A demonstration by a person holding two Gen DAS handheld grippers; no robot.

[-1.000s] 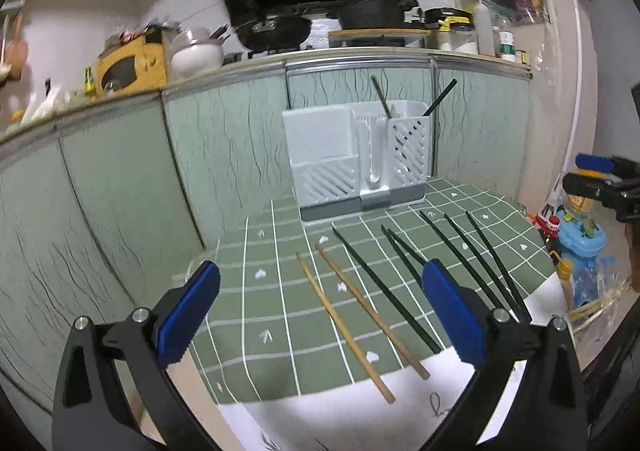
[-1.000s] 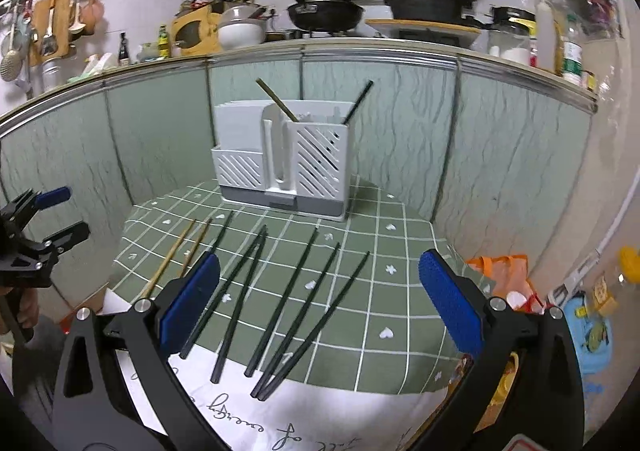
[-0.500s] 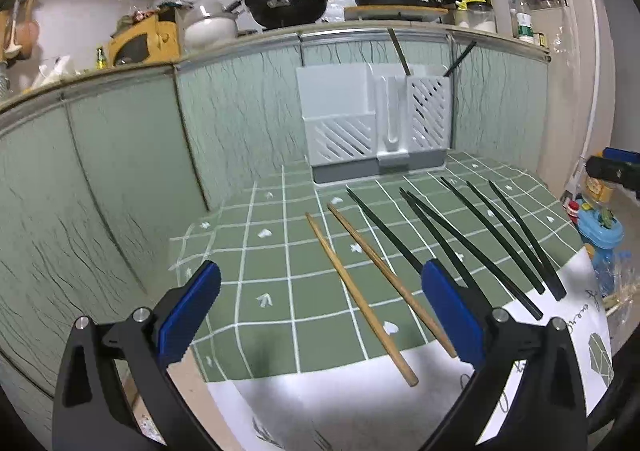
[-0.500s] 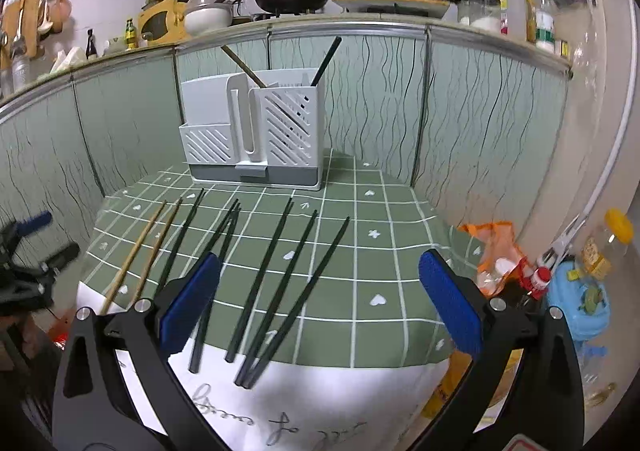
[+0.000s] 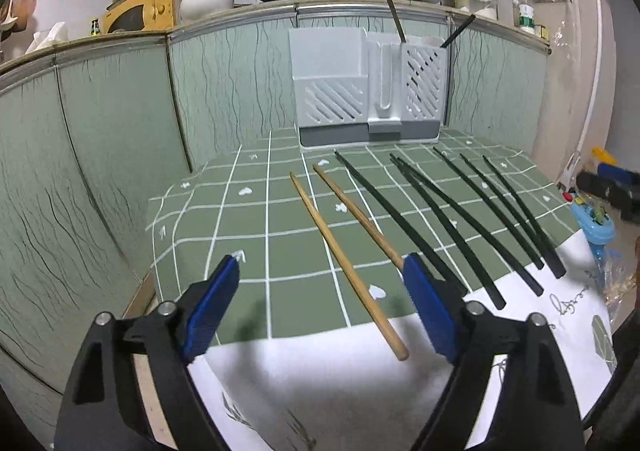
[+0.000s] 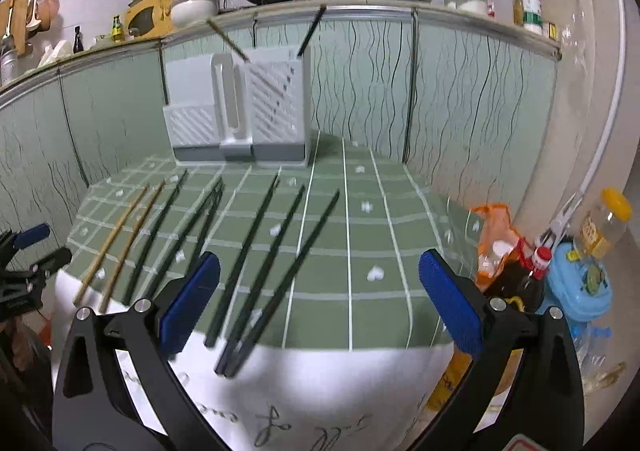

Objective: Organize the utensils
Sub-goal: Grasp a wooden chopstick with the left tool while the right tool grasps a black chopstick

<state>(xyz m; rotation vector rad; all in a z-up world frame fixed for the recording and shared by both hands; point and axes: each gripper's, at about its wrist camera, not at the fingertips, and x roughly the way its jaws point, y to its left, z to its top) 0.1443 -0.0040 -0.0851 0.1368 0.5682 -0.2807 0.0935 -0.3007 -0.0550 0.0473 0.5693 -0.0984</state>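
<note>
Left wrist view: left gripper (image 5: 320, 305) angled down, jaws closing w/ wooden chopstick (image 5: 344, 265) between, untouched; right gripper (image 6: 318, 299) wide open over black chopsticks (image 6: 256, 271) on green checked mat (image 6: 380, 235), utensil holder (image 6: 240, 111) by tiled wall.

Two wooden chopsticks (image 5: 344, 259) laid side by side on the green checked mat (image 5: 248, 235), near ends reaching over the white cloth edge. To their right, six black chopsticks (image 5: 472, 227) fanned out in loose pairs, tips toward the back. At the mat's far edge, against the wall panels, a white slotted utensil holder (image 5: 368, 91) on a grey base, upright, with one wooden (image 5: 396, 21) and one black stick (image 5: 458, 31) leaning out of its right-hand compartment.
</note>
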